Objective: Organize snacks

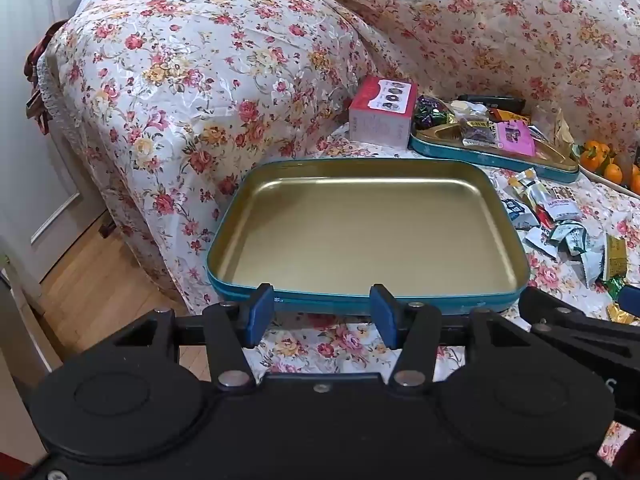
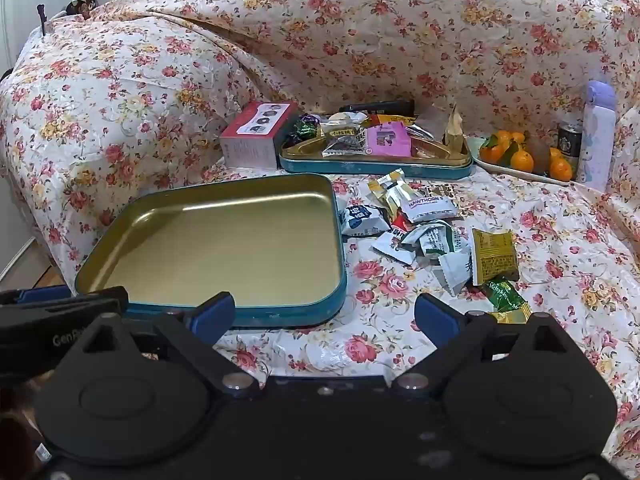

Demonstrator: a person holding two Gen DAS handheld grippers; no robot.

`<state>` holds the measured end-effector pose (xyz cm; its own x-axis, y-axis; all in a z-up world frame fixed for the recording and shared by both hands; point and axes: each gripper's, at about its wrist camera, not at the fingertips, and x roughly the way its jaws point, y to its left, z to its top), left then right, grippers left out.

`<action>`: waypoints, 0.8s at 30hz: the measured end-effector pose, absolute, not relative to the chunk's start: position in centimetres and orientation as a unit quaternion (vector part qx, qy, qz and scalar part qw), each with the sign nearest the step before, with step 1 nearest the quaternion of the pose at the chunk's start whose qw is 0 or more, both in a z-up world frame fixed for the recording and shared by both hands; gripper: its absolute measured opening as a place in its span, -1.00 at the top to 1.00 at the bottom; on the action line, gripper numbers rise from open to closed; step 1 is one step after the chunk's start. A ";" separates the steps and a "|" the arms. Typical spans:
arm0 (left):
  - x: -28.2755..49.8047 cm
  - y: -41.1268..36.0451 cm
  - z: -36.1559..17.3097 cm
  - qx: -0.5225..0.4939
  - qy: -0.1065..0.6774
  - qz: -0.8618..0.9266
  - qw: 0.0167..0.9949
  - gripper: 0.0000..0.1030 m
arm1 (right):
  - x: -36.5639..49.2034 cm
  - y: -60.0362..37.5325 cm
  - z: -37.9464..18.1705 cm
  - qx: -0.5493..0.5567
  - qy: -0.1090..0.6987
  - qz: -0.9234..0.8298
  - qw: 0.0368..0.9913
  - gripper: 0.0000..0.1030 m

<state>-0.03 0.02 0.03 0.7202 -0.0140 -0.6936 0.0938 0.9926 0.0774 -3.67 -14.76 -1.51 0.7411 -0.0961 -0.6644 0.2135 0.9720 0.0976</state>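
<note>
Barely started — the empty teal tin tray (image 2: pixel 224 240) sits at the front-left of the floral-covered sofa seat (image 2: pixel 540 248), nothing in it yet. Loose wrapped snacks (image 2: pixel 424 232) lie in a heap just right of the tray, touching or nearly touching its right wall; a few green and gold ones trail toward the front edge of the seat. A second teal tin (image 2: pixel 372 160) at the back already holds mixed packets, with a pink box (image 2: pixel 256 134) touching its left end and a plate of mandarins (image 2: pixel 520 156) to its right by a lilac bottle (image 2: pixel 598 136). Left gripper (image 1: pixel 322 312): fingers apart, nothing between them, hovering at the tray's near wall. Right gripper (image 2: pixel 324 312): fingers spread wide, holding nothing, over bare cloth between tray corner and snack heap. Left to do — essentially the whole heap. Room: open seat to the right of the heap; the sofa arm crowds the tray's left side, and the tray's front-left corner looks close to the seat edge, so pushing it could tip it.
</note>
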 end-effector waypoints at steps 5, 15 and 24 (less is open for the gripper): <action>0.0 0.4 -0.2 0.058 0.376 -0.030 0.924 -0.13 | -3.7 -14.9 -1.4 0.083 0.349 -0.083 0.930 -0.97; 0.4 0.7 -0.4 0.059 0.375 -0.029 0.925 -0.13 | -3.7 -14.6 -1.6 0.080 0.348 -0.083 0.931 -0.97; -0.1 0.0 -0.2 0.058 0.379 -0.026 0.923 -0.13 | -3.6 -14.7 -1.6 0.079 0.348 -0.083 0.930 -0.97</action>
